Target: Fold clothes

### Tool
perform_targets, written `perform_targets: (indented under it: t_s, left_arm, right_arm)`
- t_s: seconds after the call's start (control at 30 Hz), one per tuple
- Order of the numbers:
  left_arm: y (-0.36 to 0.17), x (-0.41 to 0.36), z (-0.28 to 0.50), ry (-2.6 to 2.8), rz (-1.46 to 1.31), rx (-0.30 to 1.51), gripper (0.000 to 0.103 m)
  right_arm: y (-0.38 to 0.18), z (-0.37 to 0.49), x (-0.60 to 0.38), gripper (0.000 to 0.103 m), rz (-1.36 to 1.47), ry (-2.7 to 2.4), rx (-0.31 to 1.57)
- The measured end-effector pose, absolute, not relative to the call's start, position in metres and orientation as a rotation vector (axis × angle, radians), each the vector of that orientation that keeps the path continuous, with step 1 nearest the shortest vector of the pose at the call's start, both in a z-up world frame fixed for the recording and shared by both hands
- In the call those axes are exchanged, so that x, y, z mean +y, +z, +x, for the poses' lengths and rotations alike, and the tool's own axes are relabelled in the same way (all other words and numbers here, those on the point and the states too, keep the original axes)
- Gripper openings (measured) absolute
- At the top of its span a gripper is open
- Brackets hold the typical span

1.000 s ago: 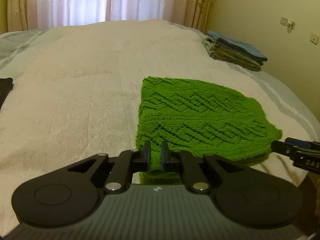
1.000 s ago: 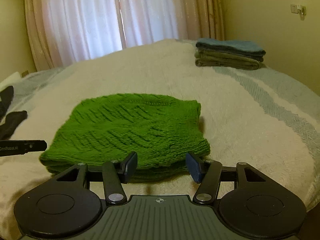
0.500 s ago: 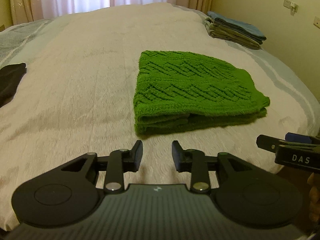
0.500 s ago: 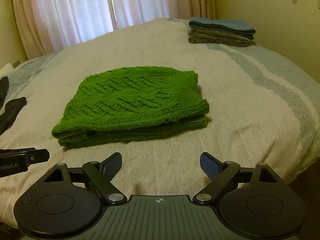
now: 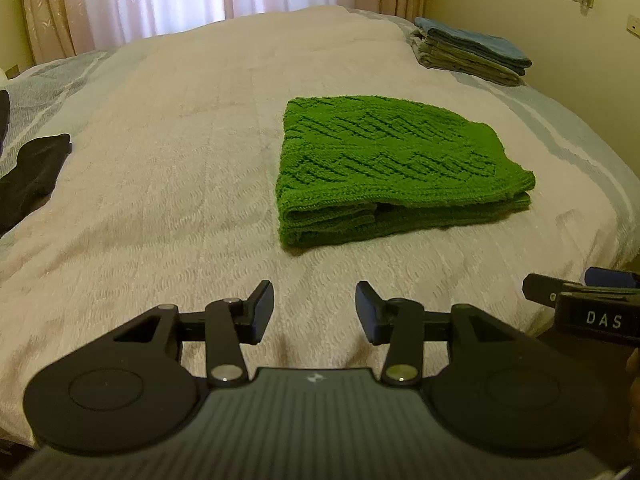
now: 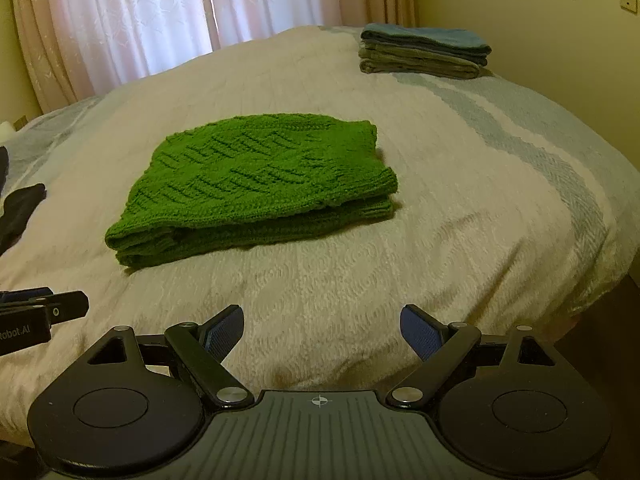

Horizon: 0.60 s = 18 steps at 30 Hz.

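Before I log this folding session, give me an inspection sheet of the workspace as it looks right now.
Surface: bed with a pale textured cover, blue-grey band along the right side.
Job's things: green knitted garment lying folded on the bed, touched by neither gripper.
Clutter: folded stack at the far right; dark clothing at the left edge.
Grippers: left gripper empty, jaws opening; right gripper wide open, empty. Both short of the garment.
Cables: nothing seen.
Surroundings: curtains behind the bed, yellow wall with wall plates.
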State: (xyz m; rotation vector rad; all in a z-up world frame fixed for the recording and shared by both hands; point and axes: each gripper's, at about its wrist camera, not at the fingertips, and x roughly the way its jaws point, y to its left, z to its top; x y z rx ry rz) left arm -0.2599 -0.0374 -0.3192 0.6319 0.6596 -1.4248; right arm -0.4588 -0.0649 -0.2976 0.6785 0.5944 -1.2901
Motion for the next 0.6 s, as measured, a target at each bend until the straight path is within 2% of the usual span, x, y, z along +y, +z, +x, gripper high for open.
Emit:
perform_targets:
  t_s: [0.4, 0.5, 0.6]
  left_arm:
    - [-0.324, -0.043, -0.259, -1.426, 0.637, 0.669, 0.043]
    - [-0.325, -0.046, -0.254, -1.441, 0.608, 0.689, 0.043]
    - [-0.325, -0.05, -0.238, -1.489, 0.484, 0.762, 0.037]
  right_arm:
    - [-0.302, -0.461, -0.071, 0.088, 0.693, -1.293, 0.59]
    - [-0.304, -0.47, -0.076, 0.088, 0.723, -1.29, 0.532]
    - [-0.305, -0.484, -0.082, 0.087, 0.774, -1.273, 0.426]
